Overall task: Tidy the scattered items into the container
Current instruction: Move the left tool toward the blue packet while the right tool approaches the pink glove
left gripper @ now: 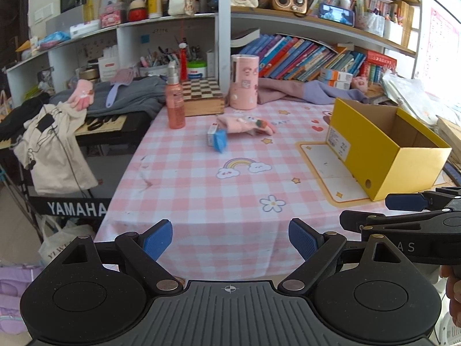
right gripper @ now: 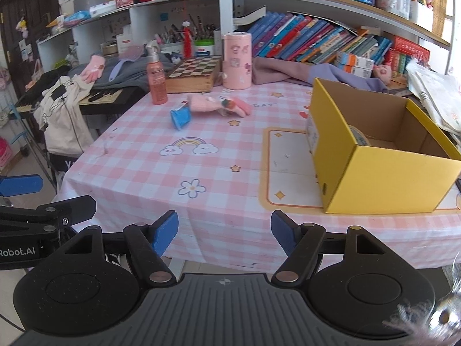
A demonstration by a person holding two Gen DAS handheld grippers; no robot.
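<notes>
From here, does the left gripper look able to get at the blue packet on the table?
Probably yes. The left gripper is open and empty at the near table edge, and only bare tablecloth lies between it and the blue packet. The pink glove lies right behind the packet, not in front.

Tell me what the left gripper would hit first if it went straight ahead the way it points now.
Probably the small blue box beside the pink glove; the left gripper is open and held short of the table, though depth is unclear.
</notes>
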